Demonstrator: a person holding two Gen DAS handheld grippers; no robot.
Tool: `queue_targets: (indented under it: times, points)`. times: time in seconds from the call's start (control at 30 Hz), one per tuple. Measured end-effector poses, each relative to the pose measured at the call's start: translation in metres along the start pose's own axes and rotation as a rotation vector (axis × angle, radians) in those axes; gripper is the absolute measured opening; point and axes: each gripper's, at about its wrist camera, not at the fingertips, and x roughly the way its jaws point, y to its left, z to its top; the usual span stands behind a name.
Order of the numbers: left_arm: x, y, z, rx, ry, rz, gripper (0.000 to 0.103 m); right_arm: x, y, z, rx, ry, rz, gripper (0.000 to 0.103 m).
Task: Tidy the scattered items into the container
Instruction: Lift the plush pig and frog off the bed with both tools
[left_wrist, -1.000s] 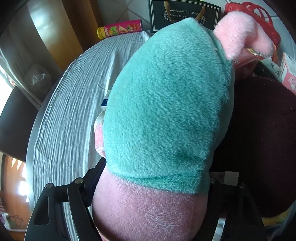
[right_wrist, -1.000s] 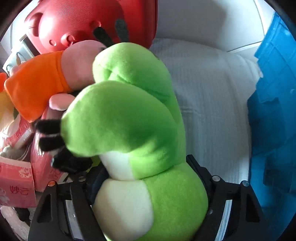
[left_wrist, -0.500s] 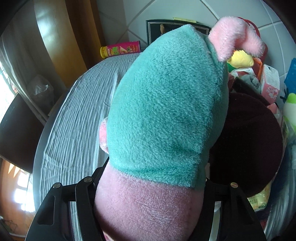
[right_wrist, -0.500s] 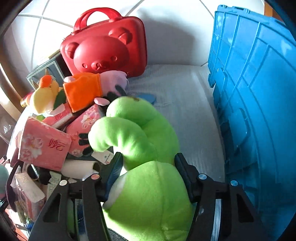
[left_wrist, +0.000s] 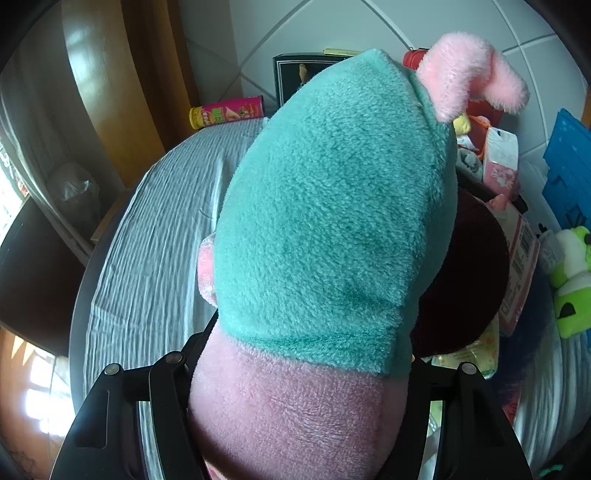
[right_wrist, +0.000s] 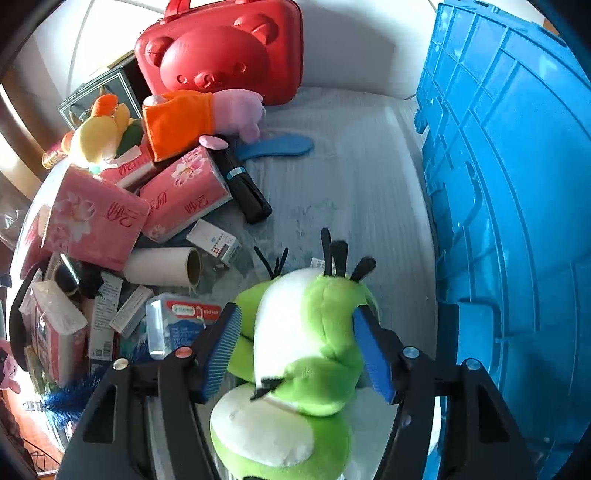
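Observation:
My left gripper (left_wrist: 310, 347) is shut on a plush toy (left_wrist: 332, 221) with a teal dress and pink body. The toy fills the left wrist view and hides the fingertips. It hangs above the grey-clothed table (left_wrist: 155, 258). My right gripper (right_wrist: 297, 317) has a green and white frog plush (right_wrist: 310, 350) between its blue pads (right_wrist: 221, 350). Its jaws are opening, and both pad faces show beside the toy. The blue crate (right_wrist: 517, 221) stands right beside this gripper. The frog (left_wrist: 572, 280) and crate (left_wrist: 569, 177) also show at the right edge of the left wrist view.
A heap lies left of the right gripper: pink tissue packs (right_wrist: 96, 218), a cardboard tube (right_wrist: 166, 266), small boxes, a black folded umbrella (right_wrist: 243, 184), an orange-dressed plush (right_wrist: 192, 118) and a red bear case (right_wrist: 221, 51). A snack can (left_wrist: 225, 110) lies at the table's far edge.
The right jaws have spread and the frog has turned and slumped between the pads. The left gripper has risen slightly with the teal plush still held.

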Motion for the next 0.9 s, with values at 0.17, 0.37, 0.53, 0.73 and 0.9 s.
queue_targets:
  times: [0.17,0.37,0.53,0.73,0.9]
  points:
    - [0.0,-0.003,-0.002,0.007,0.01,-0.025,0.065,0.029,-0.001,-0.031,-0.018,0.124,-0.029,0.07]
    - [0.0,-0.006,-0.005,0.032,0.028,-0.018,0.066,0.077,0.0,-0.019,0.051,0.224,0.034,0.103]
    - [-0.012,-0.007,-0.011,0.024,0.018,-0.019,0.066,0.085,0.018,-0.022,-0.04,0.17,-0.025,0.102]
    - [-0.027,-0.012,-0.01,0.038,-0.01,-0.037,0.066,0.1,0.014,-0.032,-0.075,0.216,-0.116,0.101]
    - [-0.04,-0.01,-0.009,0.055,-0.029,-0.034,0.066,0.056,0.015,-0.046,-0.067,0.078,-0.112,0.073]
